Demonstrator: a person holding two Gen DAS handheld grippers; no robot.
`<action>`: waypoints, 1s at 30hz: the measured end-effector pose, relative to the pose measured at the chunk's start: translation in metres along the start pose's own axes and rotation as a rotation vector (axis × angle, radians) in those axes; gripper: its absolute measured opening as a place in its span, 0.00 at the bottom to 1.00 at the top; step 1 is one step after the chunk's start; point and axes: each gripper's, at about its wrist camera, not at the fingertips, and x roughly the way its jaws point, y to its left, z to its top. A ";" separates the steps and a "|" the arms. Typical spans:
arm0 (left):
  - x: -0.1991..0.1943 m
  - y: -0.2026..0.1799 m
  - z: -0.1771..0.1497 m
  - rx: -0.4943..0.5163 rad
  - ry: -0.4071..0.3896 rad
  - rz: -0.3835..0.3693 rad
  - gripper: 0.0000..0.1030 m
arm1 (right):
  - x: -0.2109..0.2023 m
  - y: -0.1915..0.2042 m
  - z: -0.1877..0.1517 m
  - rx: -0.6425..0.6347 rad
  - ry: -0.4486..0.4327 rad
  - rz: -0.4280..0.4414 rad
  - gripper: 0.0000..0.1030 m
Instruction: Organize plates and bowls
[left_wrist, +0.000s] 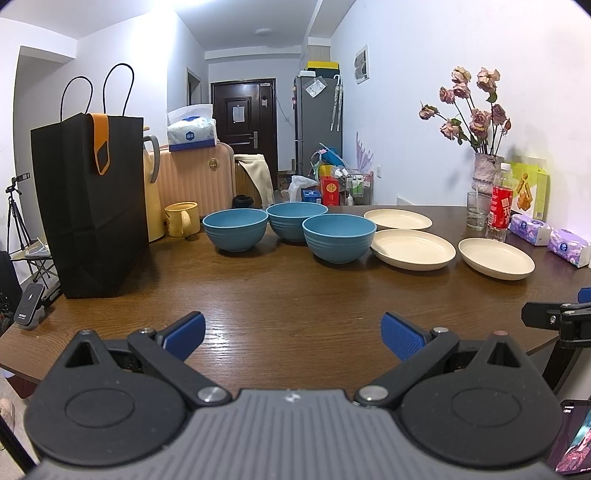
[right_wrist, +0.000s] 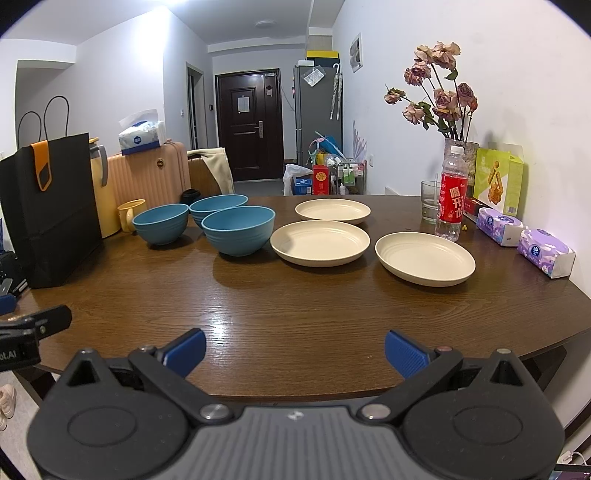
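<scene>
Three blue bowls stand apart on the brown table (left_wrist: 280, 295): a left one (left_wrist: 235, 229), a far one (left_wrist: 297, 220) and a near one (left_wrist: 338, 238). To their right lie three cream plates: far (left_wrist: 398, 219), middle (left_wrist: 413, 248) and right (left_wrist: 496, 257). The right wrist view shows the same bowls (right_wrist: 238, 229) and plates (right_wrist: 424, 257). My left gripper (left_wrist: 293, 334) hovers open over the table's near edge, nothing between its blue pads. My right gripper (right_wrist: 294, 350) is open too, equally far back from the dishes.
A black paper bag (left_wrist: 92, 203) stands at the table's left, a yellow mug (left_wrist: 181, 218) behind it. At the right are a glass (left_wrist: 478, 210), a red-labelled bottle (left_wrist: 500, 203), a vase of dried roses (left_wrist: 485, 170), a green box and tissue packs (left_wrist: 569, 246).
</scene>
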 end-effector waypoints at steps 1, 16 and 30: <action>0.000 -0.001 0.000 0.001 0.000 0.000 1.00 | 0.000 0.000 0.000 0.000 0.000 0.000 1.00; 0.000 0.002 0.001 -0.001 -0.002 0.001 1.00 | 0.001 0.002 -0.001 0.001 0.001 0.000 1.00; 0.007 0.013 0.011 0.017 -0.032 0.022 1.00 | 0.012 -0.003 -0.001 -0.001 0.002 -0.017 1.00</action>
